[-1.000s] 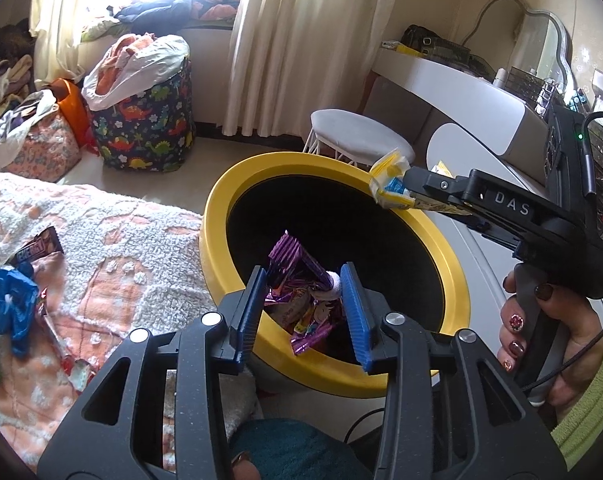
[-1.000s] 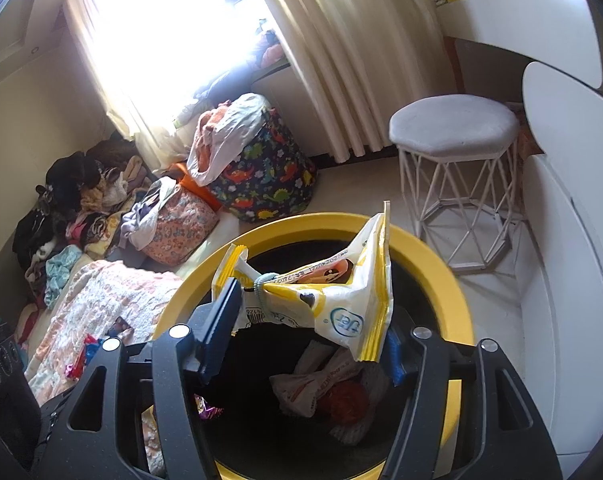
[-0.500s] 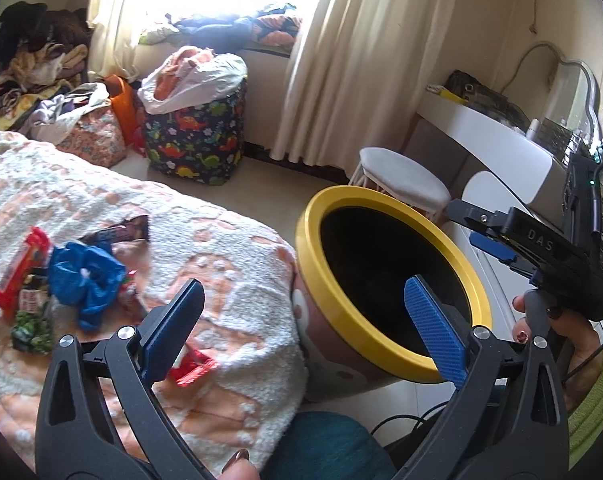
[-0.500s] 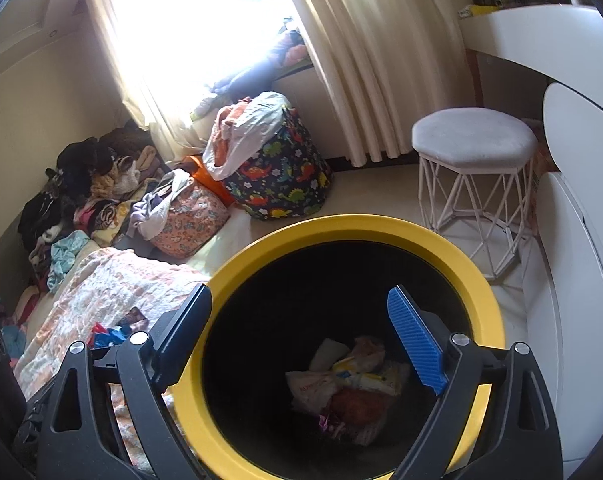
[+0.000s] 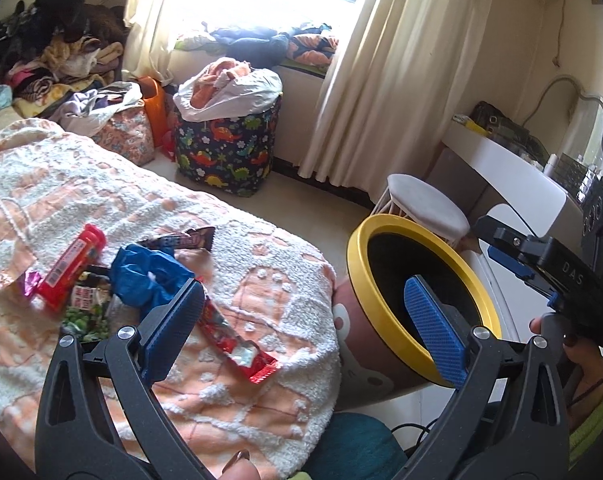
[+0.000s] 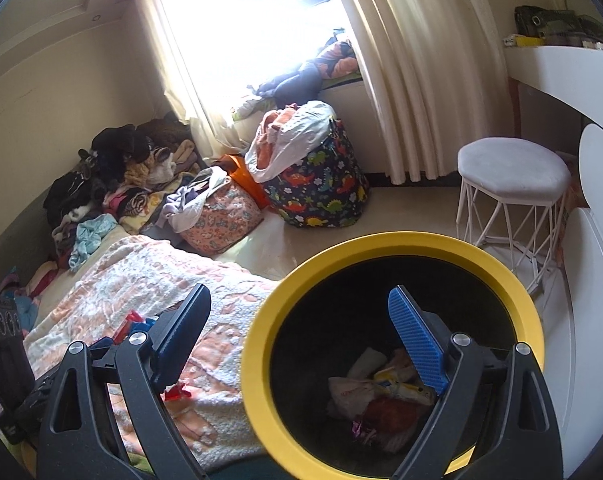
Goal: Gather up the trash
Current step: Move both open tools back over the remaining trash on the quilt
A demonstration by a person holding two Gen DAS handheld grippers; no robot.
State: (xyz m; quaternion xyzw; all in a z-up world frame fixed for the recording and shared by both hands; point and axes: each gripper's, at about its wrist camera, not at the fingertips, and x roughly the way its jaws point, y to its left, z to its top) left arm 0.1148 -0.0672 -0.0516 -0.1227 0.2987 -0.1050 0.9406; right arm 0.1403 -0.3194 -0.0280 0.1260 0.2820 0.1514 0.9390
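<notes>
The bedspread (image 5: 237,240) lies just left of the yellow-rimmed bin (image 5: 355,256). Beyond the bin stands a white stool (image 6: 513,168). Both the left gripper (image 5: 301,320) and right gripper (image 6: 301,328) have just opened; their jaws stand wide apart, empty. Wrappers (image 6: 381,396) lie inside the bin; a red wrapper (image 5: 237,344), blue bag (image 5: 149,276) and red tube (image 5: 71,268) remain on the bedspread.

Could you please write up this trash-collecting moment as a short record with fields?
bin: yellow-rimmed bin beside the bed, wrappers at its bottom
left gripper: left gripper open, nothing between its jaws, which have just been opening
right gripper: right gripper open and empty, over the bin's near rim, jaws just opened
trash left: red wrapper, blue bag, red tube, dark wrapper on the blanket
background: dinosaur-print hamper, white stool
</notes>
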